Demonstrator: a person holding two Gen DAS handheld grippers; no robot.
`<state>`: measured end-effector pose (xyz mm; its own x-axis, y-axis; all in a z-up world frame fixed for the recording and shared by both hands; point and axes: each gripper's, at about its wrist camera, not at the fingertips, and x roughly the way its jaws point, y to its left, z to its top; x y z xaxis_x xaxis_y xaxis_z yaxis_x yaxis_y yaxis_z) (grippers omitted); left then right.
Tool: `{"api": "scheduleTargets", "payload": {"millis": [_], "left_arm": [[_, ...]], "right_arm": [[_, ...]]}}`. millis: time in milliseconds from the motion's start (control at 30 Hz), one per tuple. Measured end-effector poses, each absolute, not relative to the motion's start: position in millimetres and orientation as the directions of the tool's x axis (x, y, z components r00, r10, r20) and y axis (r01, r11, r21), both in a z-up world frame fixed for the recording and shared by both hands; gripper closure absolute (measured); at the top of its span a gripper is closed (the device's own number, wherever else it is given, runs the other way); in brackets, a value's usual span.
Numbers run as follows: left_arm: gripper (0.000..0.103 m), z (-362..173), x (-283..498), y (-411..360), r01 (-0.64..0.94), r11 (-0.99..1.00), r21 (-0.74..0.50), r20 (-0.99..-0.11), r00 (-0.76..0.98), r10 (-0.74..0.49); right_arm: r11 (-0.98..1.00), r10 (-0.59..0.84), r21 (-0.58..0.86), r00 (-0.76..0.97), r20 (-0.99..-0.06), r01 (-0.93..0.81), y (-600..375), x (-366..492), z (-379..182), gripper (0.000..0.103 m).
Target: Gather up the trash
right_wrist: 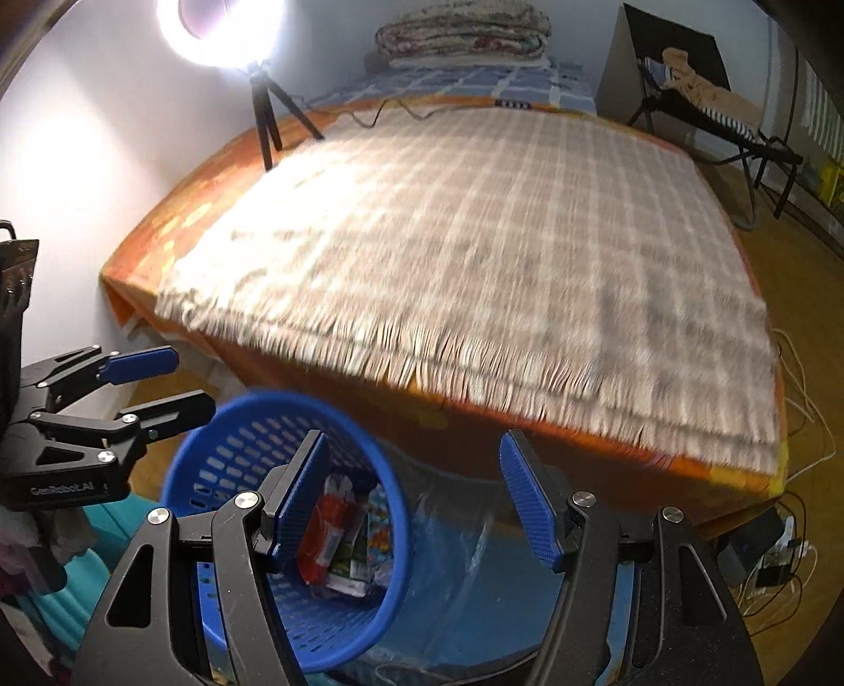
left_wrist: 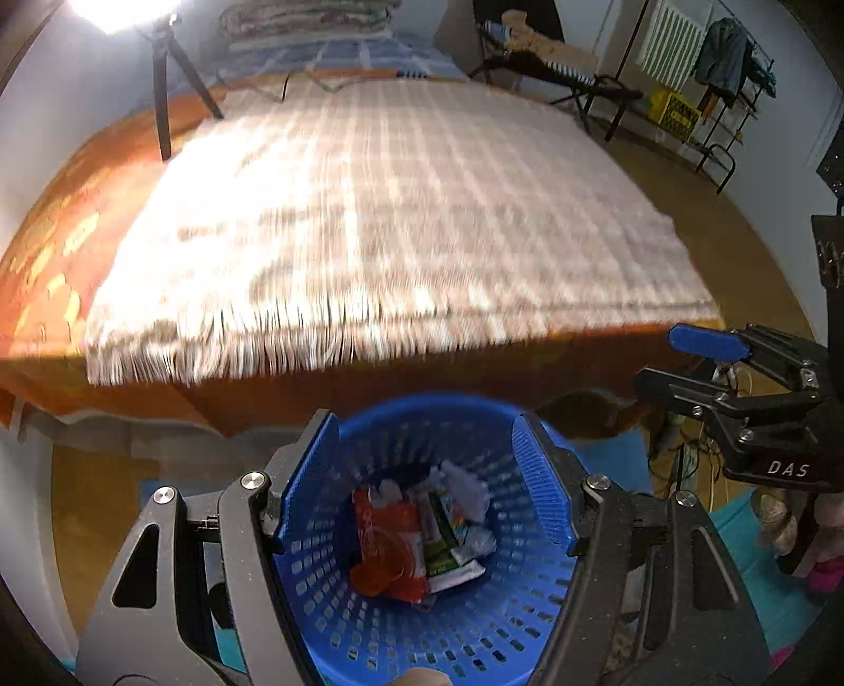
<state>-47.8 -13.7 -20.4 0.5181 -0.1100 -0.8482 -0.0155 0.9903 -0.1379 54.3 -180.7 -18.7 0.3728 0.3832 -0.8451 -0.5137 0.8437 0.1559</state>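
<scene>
A blue perforated basket [left_wrist: 369,622] stands on the floor in front of the bed and holds several wrappers: a red packet [left_wrist: 390,549], a green-and-white packet [left_wrist: 446,549] and white crumpled plastic [left_wrist: 467,488]. My left gripper [left_wrist: 424,475] is open and empty right above the basket. My right gripper [right_wrist: 414,496] is open and empty, just right of the basket [right_wrist: 221,454]. The right gripper also shows at the right of the left wrist view [left_wrist: 680,364]; the left gripper shows at the left of the right wrist view [right_wrist: 174,382]. The wrappers [right_wrist: 343,543] show inside the basket.
A bed with a checked fringed blanket [left_wrist: 380,221] over an orange sheet [left_wrist: 63,253] fills the view ahead. A tripod lamp [left_wrist: 163,68] stands on its far left. Folded quilts [right_wrist: 459,31], a folding chair [right_wrist: 707,111], a clothes rack [left_wrist: 722,63] and floor cables [right_wrist: 780,559] surround it.
</scene>
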Motion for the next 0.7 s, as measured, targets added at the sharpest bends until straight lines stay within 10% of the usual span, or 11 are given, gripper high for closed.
{"api": "scheduleTargets", "payload": {"millis": [700], "left_arm": [[0.008,79,26,-17,0.012,0.997,-0.080,-0.695,0.716,-0.065]], "right_arm": [[0.866,0.447,0.169,0.576,-0.685,-0.471,-188,130,53,0.023]]}}
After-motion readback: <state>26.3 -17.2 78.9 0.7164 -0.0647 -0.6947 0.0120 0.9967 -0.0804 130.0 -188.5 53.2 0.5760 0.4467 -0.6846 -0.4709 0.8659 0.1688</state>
